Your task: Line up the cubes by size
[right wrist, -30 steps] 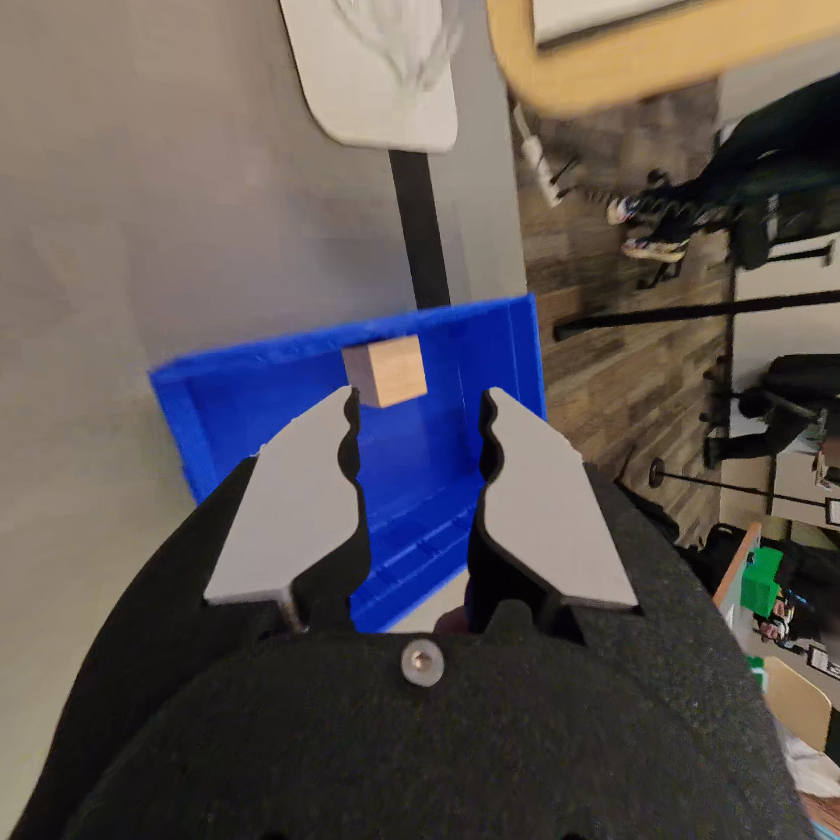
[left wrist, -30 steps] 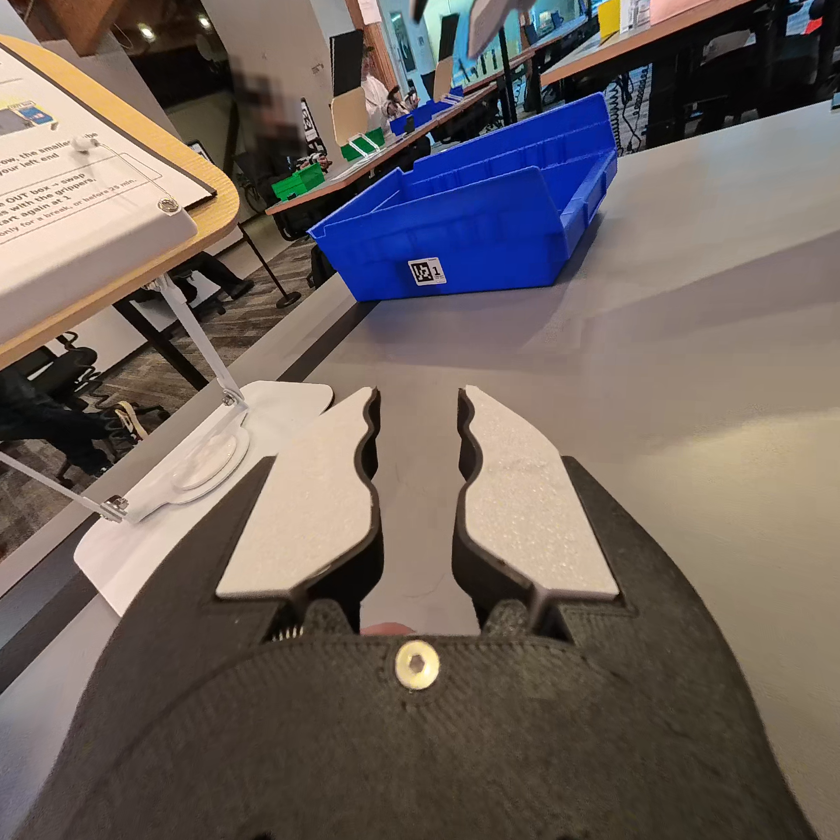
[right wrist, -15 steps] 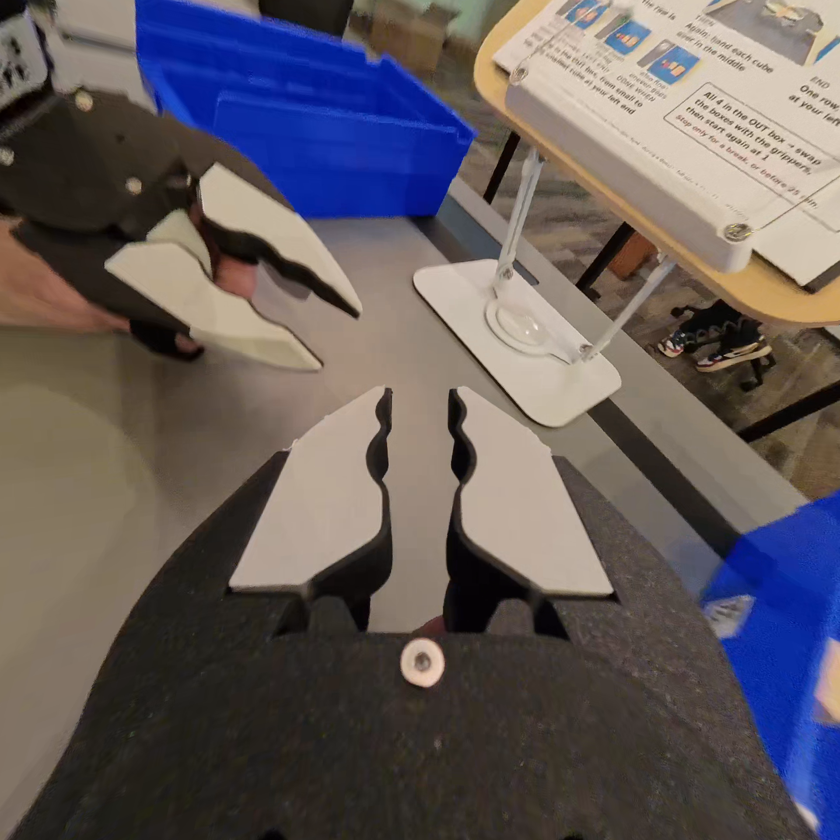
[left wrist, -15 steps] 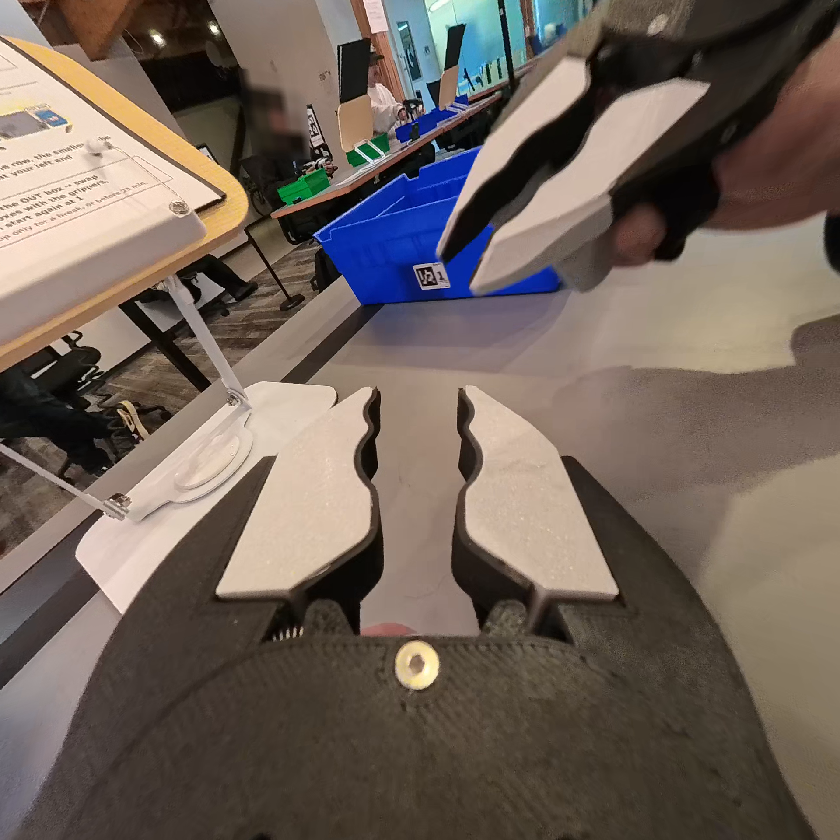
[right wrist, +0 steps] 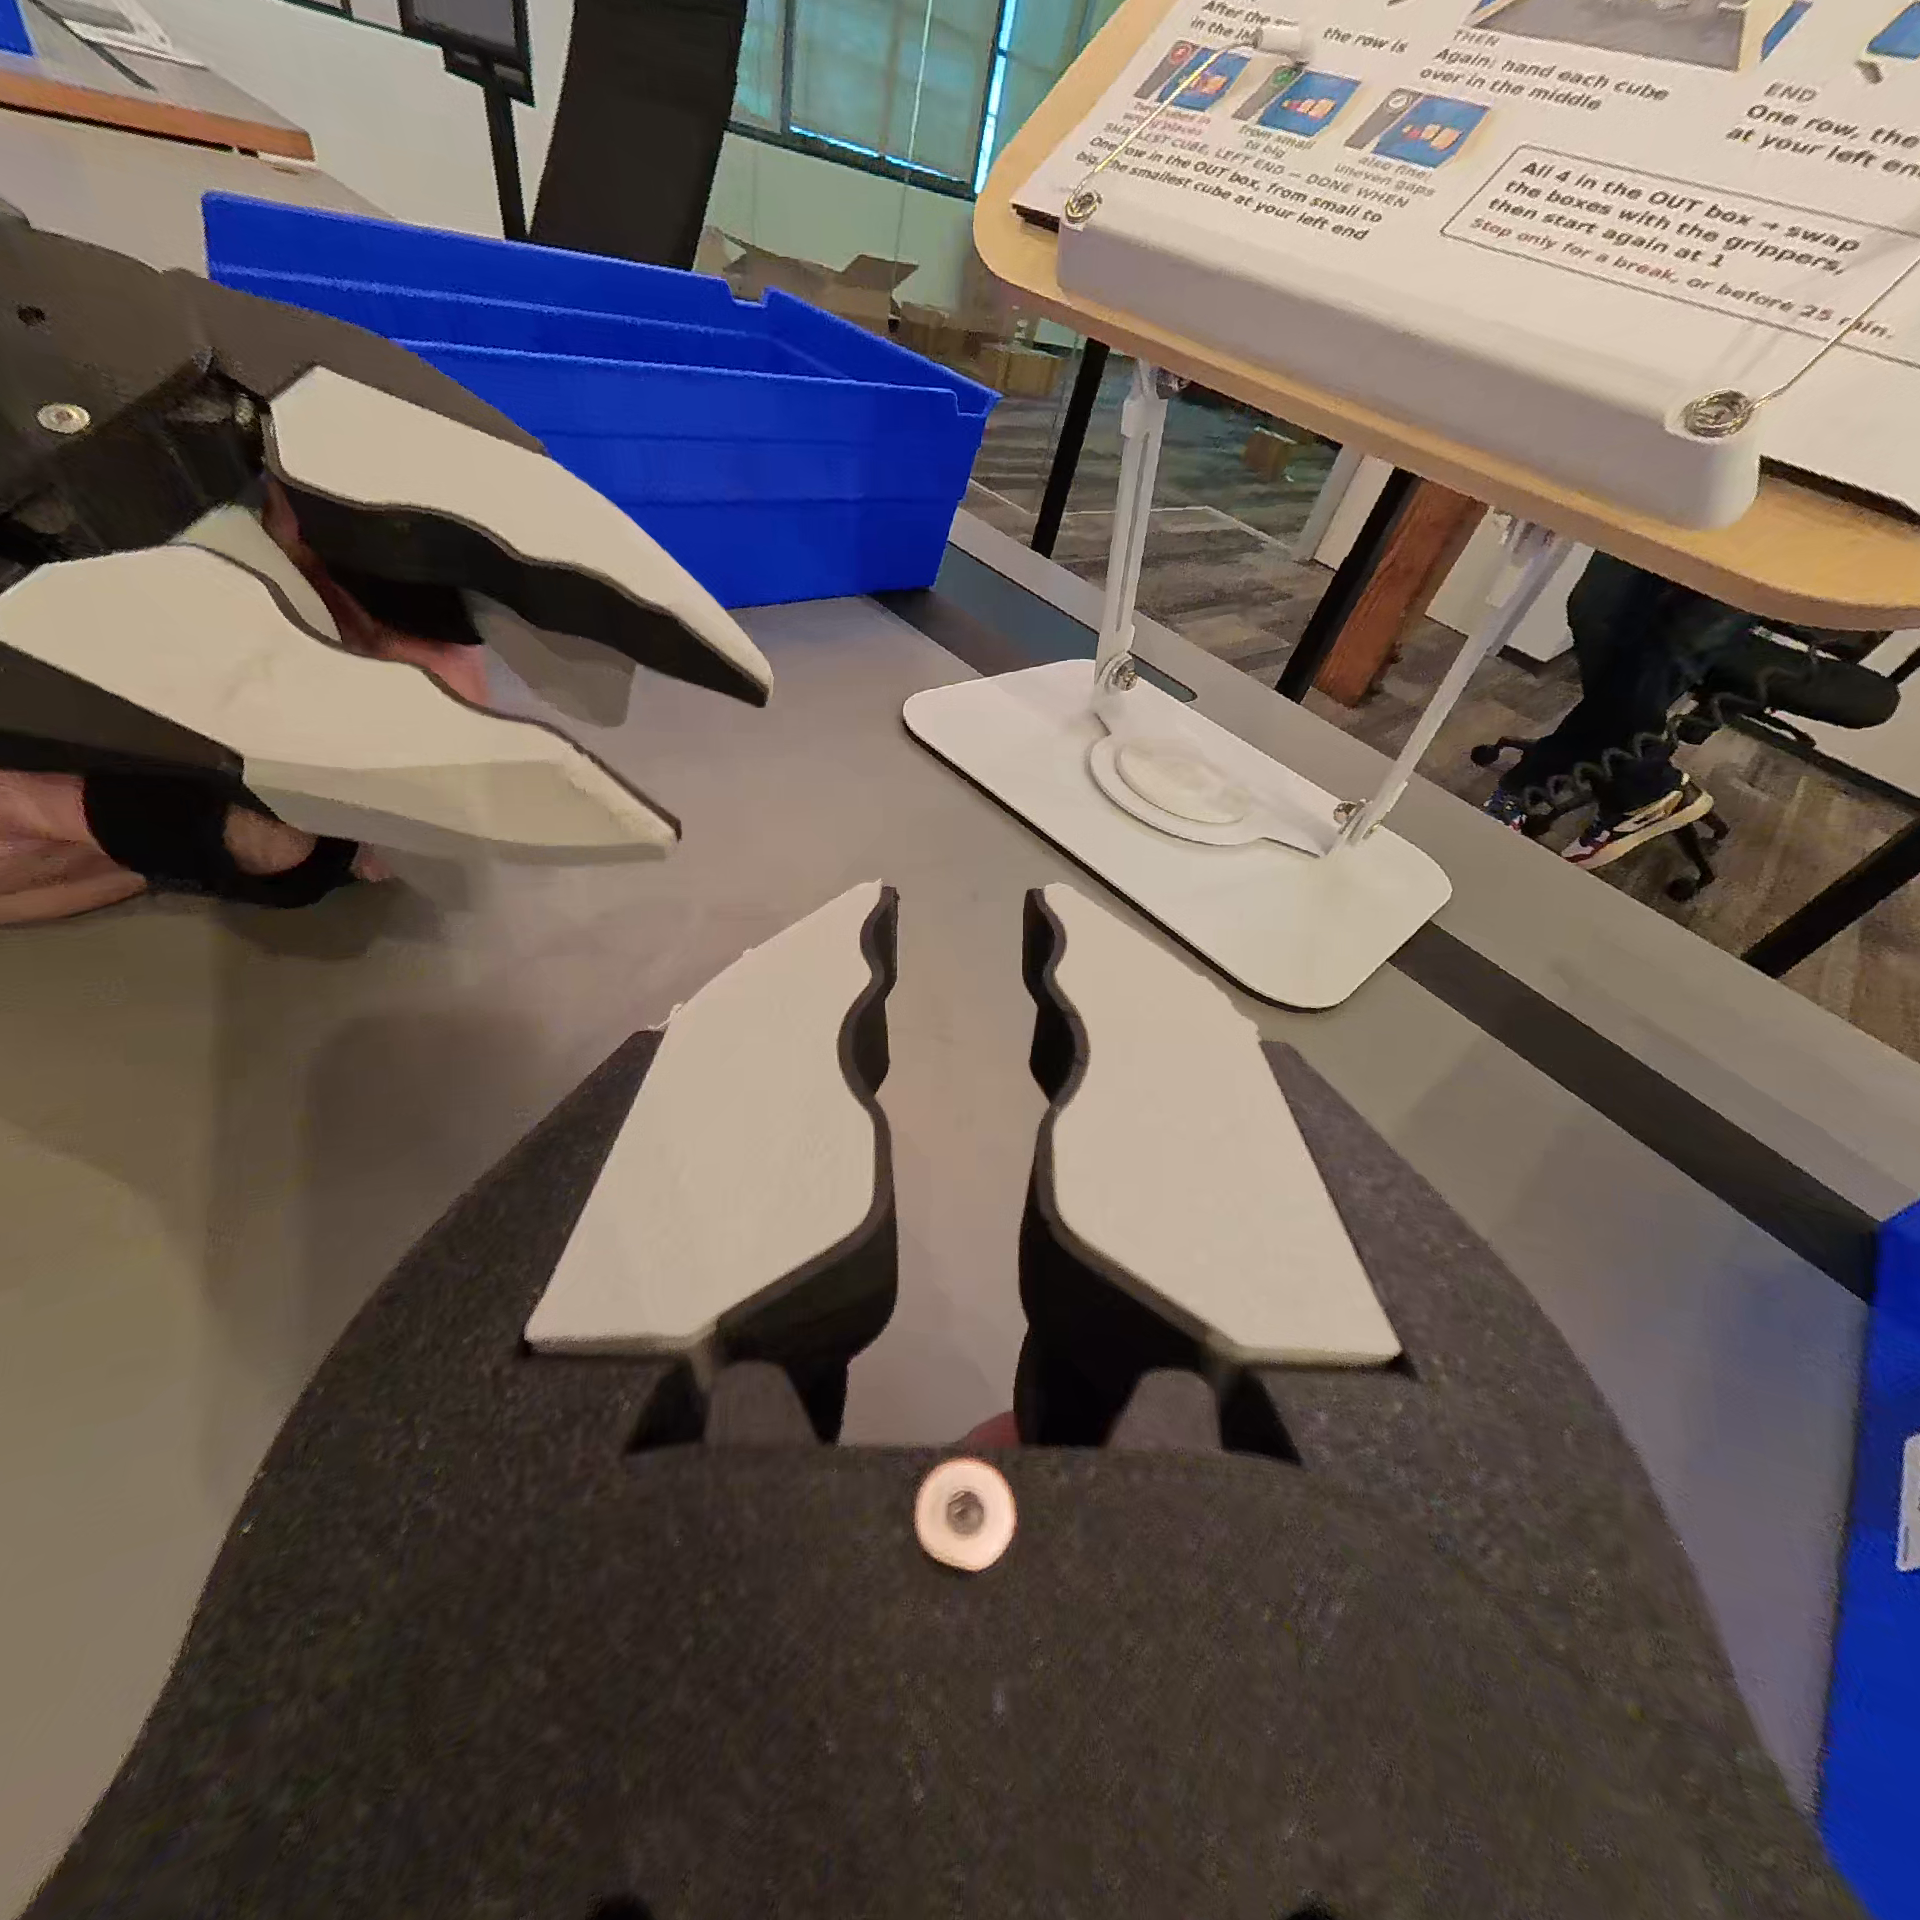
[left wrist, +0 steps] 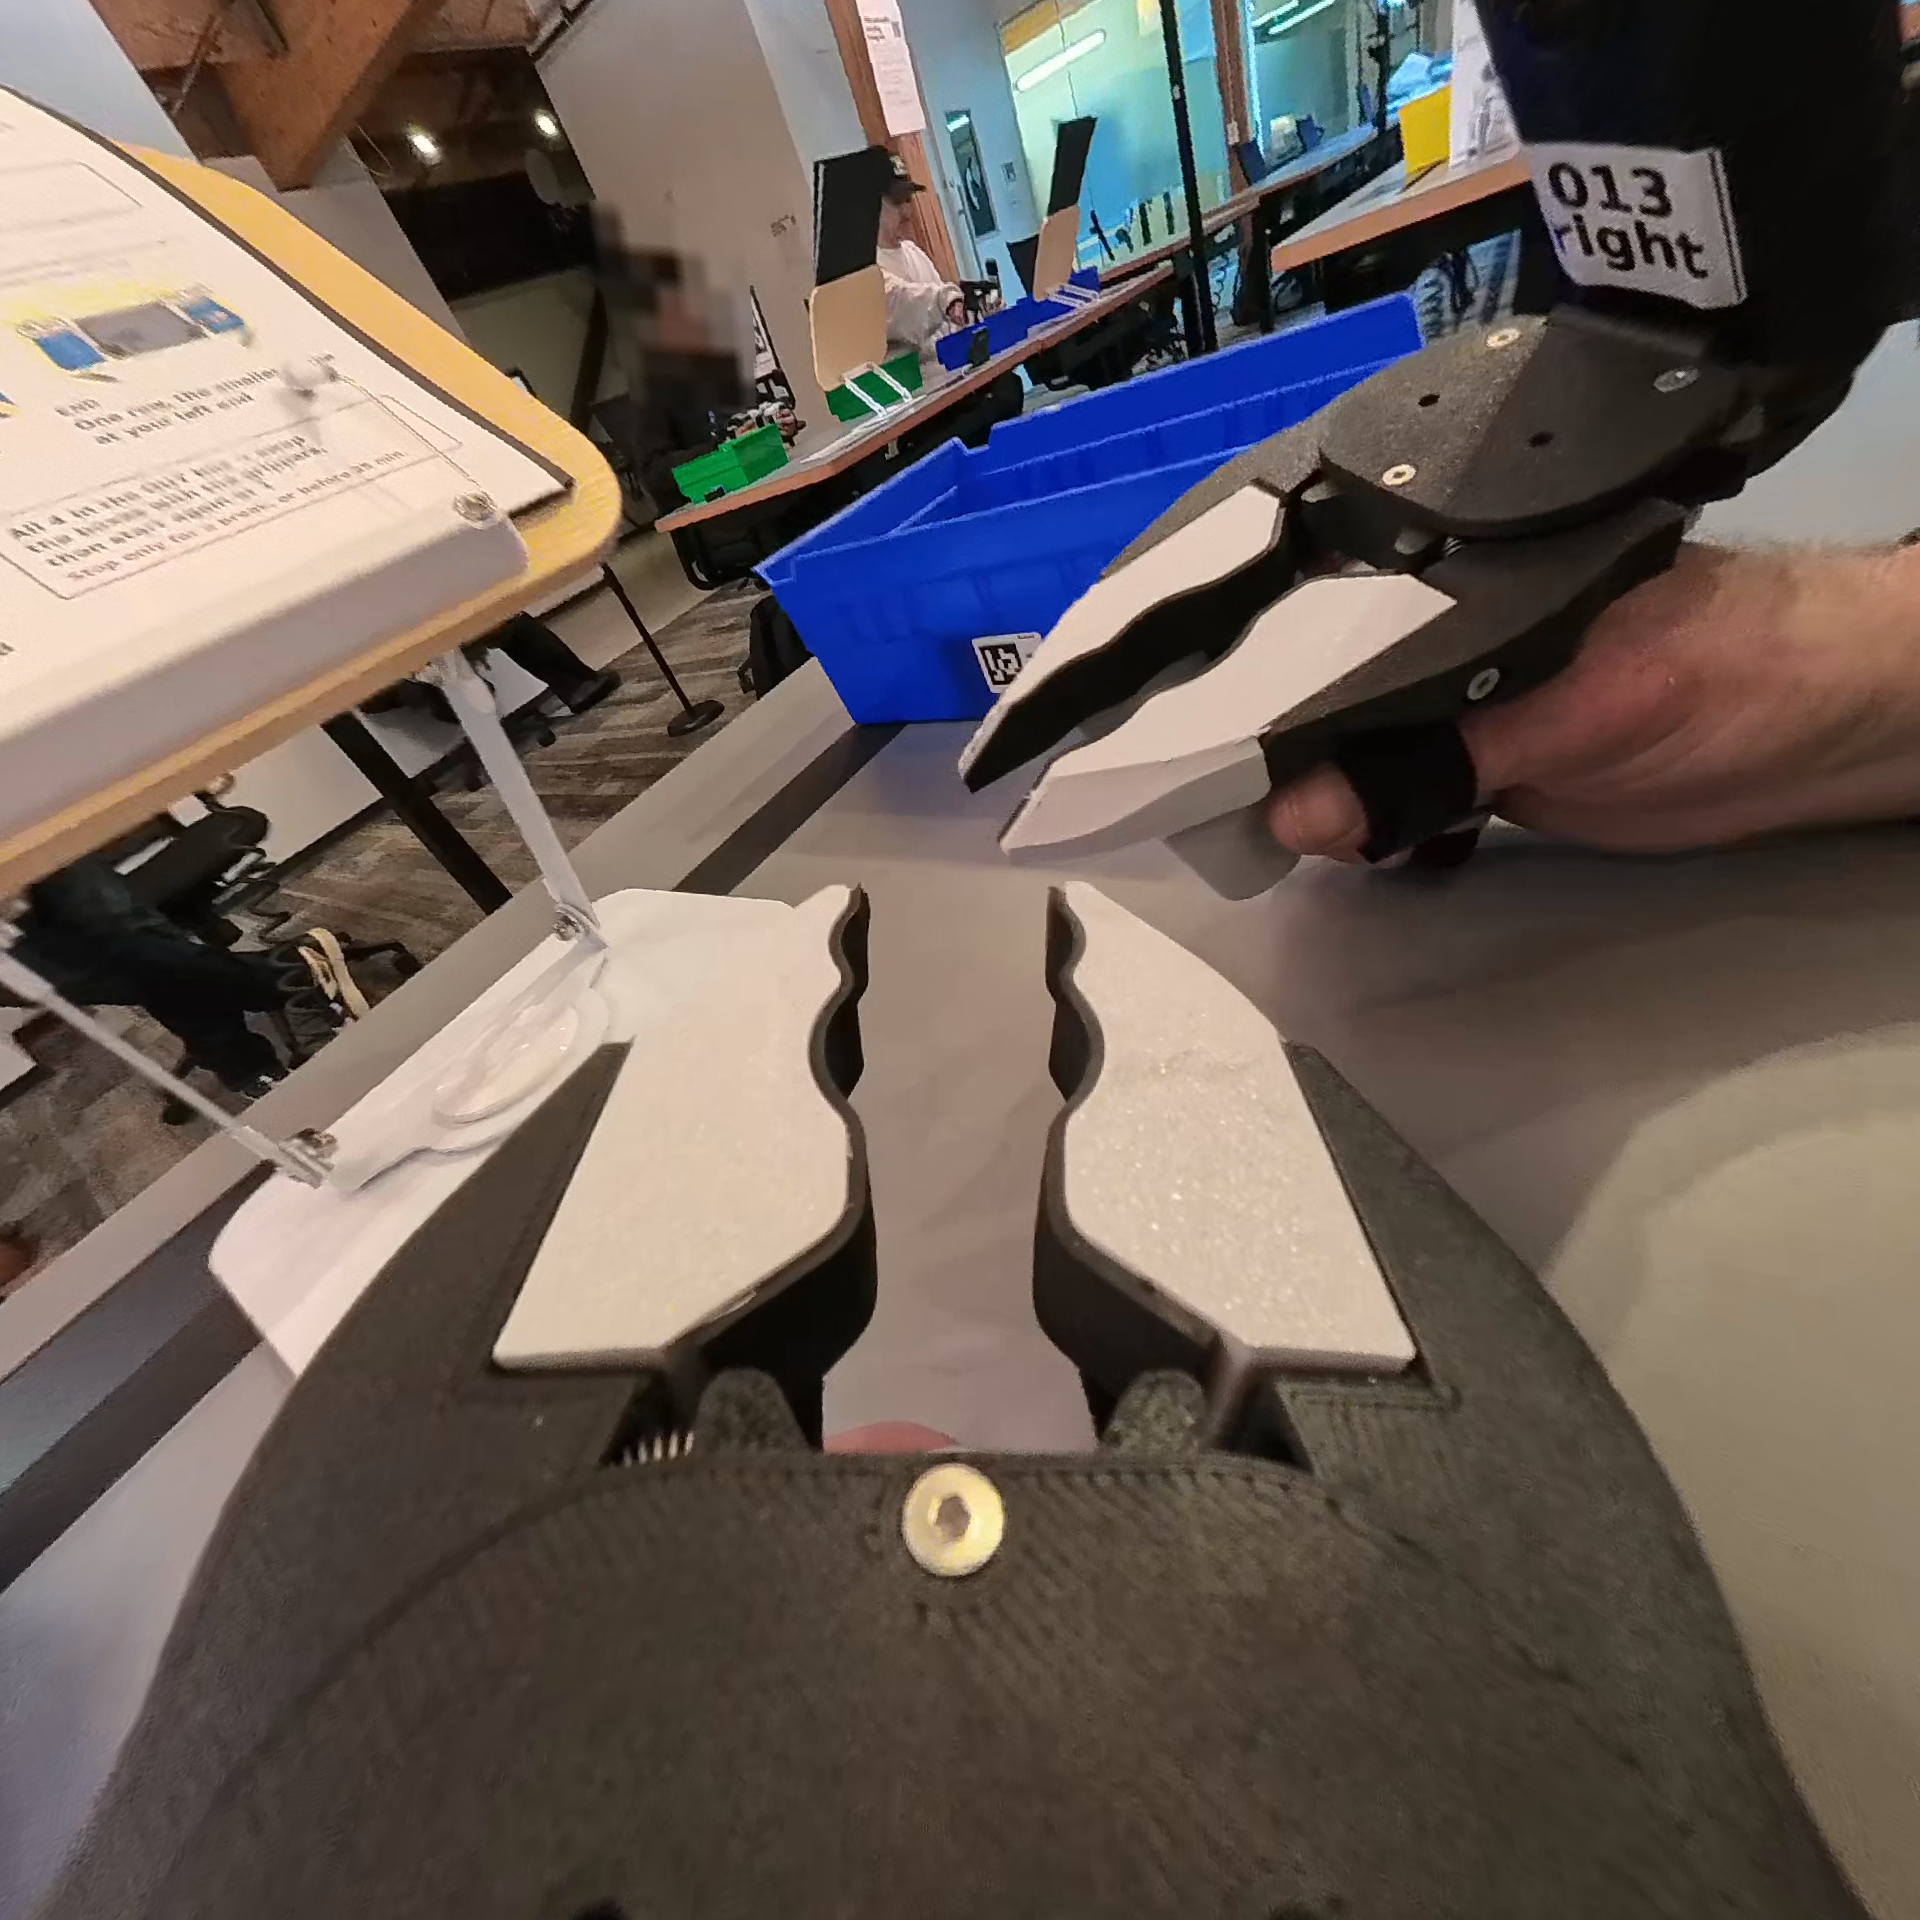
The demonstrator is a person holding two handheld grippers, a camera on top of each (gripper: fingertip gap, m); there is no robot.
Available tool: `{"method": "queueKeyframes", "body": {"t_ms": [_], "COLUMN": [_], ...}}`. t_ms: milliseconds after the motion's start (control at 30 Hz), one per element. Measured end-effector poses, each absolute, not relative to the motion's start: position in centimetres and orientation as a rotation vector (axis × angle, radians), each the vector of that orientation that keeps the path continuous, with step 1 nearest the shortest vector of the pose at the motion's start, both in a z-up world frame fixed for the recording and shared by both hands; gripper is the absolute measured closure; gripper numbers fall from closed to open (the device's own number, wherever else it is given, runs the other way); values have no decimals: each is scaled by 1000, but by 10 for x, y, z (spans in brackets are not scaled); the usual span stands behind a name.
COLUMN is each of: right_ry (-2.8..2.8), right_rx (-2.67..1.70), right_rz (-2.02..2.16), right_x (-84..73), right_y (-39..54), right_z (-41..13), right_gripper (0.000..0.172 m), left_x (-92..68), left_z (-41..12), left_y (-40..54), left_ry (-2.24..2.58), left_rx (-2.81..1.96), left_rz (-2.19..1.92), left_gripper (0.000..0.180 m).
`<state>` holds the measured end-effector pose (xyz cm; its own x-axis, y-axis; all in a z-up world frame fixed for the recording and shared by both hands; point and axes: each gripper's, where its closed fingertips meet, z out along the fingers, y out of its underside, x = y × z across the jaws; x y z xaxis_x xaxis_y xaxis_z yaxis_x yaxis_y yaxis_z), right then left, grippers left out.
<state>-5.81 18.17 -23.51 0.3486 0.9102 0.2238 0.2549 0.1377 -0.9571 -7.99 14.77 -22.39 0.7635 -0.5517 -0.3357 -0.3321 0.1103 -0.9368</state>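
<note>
No cube shows in either view. My left gripper (left wrist: 956, 904) is open with nothing between its fingers and sits low over the grey table (left wrist: 1455, 1039). My right gripper (right wrist: 961, 904) is also open and bare, its jaws a little narrower, over the same table (right wrist: 312, 1143). The two grippers face each other at close range. The right gripper shows in the left wrist view (left wrist: 992, 805), held by a hand, with nothing between its fingers. The left gripper shows in the right wrist view (right wrist: 717, 758), also bare.
A blue bin (left wrist: 935, 582) stands on the table behind the right gripper; it shows in the right wrist view (right wrist: 675, 416) too. Another blue bin (right wrist: 1881, 1558) is at the right edge. An instruction board (right wrist: 1507, 208) on a white stand (right wrist: 1195, 852) sits by the table's edge. Tip to tip, the grippers are about 5 cm apart.
My right gripper swung away from above a blue bin, where a wooden cube showed past its tips, to the table's middle, and its jaws narrowed on nothing. My left gripper stayed put.
</note>
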Motion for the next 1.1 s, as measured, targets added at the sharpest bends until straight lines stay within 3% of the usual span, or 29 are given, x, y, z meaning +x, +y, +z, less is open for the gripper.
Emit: {"method": "queueKeyframes", "body": {"t_ms": [200,467,567,1100], "right_ry": [-1211,-1265,-1269,-1367], "right_rx": [-1348,-1337,-1335,-1315], "right_rz": [660,649,655,636], "right_x": [-59,-63,-63,-68], "right_y": [177,173,173,164], "right_z": [-238,-243,-243,-251], "right_gripper": [149,148,148,147], "left_x": [-99,-237,-295,-451], "left_z": [-183,-109,-125,-282], "left_y": [132,114,125,174], "left_ry": [849,918,1010,1466], "left_rx": [-1368,-1489,-1695,-2442], "left_rz": [48,361,360,338], "left_gripper": [146,129,112,106]}}
